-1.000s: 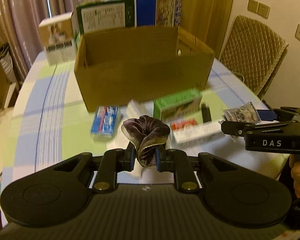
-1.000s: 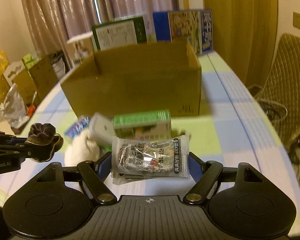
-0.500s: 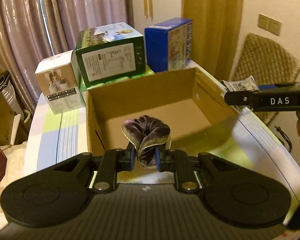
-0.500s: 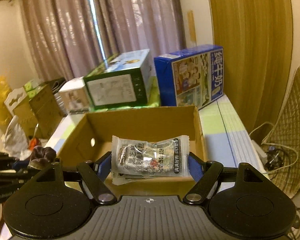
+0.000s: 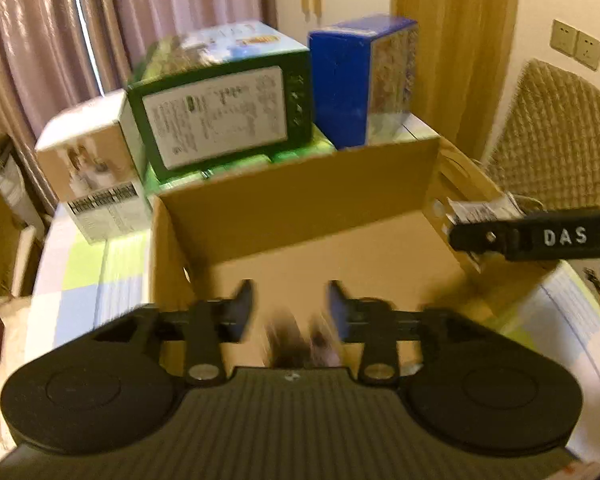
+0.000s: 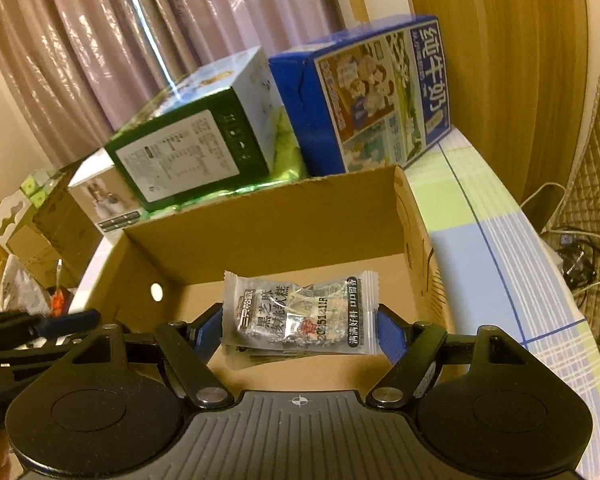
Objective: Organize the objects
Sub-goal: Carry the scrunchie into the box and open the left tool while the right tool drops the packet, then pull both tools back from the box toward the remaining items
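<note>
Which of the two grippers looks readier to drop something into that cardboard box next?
The right one. The right gripper holds a snack packet directly above the open cardboard box, so opening would likely drop it in. The left gripper is open, with only a dark blur below it.

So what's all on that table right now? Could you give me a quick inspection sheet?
Surface: table with a pastel checked cloth.
Job's things: open cardboard box; snack packet held over it; a dark blurred thing below the left fingers, likely the scrunchie dropping.
Clutter: green carton, blue milk carton, white carton behind the box.
Grippers: left gripper open; right gripper shut on the packet.
Cables: a tangle on the floor.
Surroundings: curtains, quilted chair, wall sockets.
</note>
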`<state>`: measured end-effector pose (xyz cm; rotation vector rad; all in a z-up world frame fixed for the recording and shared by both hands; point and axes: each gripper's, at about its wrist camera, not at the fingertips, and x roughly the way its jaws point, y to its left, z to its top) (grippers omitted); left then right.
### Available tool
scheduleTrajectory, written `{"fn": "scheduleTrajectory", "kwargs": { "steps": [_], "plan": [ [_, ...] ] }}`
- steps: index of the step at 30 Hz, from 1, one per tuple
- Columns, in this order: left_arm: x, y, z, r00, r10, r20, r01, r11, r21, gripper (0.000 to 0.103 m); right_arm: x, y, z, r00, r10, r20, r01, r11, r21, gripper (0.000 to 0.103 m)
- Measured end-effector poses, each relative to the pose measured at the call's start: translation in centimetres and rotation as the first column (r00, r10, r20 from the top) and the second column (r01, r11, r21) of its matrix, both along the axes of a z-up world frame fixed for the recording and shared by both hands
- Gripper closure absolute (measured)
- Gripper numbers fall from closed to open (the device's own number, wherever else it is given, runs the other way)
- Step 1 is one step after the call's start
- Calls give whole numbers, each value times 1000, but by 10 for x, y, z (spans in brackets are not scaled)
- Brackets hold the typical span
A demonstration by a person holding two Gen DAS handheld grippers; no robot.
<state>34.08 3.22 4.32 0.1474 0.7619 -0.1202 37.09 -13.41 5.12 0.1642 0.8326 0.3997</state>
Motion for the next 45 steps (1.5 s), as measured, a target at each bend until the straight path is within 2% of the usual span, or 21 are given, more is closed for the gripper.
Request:
{"fn": "scheduleTrajectory", "kwargs": {
  "steps": [6,8,10,14,19,25,31,38,45],
  "plan": [
    [-9,10,6,998,28,47,-28,1000,-14,52,11,4,-9,1000,23,-12,-23,1000,15,26],
    [-15,13,8,998,32,51,-32,999,-16,51,13,4,-9,999,43,-3,-42,997,58,18],
    [-22,17,9,998,39,50,-38,999,-22,44,11,2,-5,999,36,16,-37,997,70,15],
    [-41,24,13,997,62,48,-60,997,-39,44,0,-3,8,999,29,45,-32,997,75,14],
    [-70,27,17,995,83,54,-80,995,-57,42,-21,-12,25,995,25,95,-29,999,37,11],
    [-117,27,27,991,117,72,-111,990,-81,36,-75,-34,44,990,29,135,-34,999,36,2],
    [-169,20,34,988,131,78,-125,989,-77,30,-145,-59,48,990,14,140,-21,999,46,2],
    [-231,15,31,985,155,73,-150,986,-70,17,-225,-79,34,992,4,123,-7,1000,22,2],
    [-279,13,22,981,187,52,-183,980,-75,6,-276,-86,23,992,30,120,-28,999,-15,2]
  ]
}}
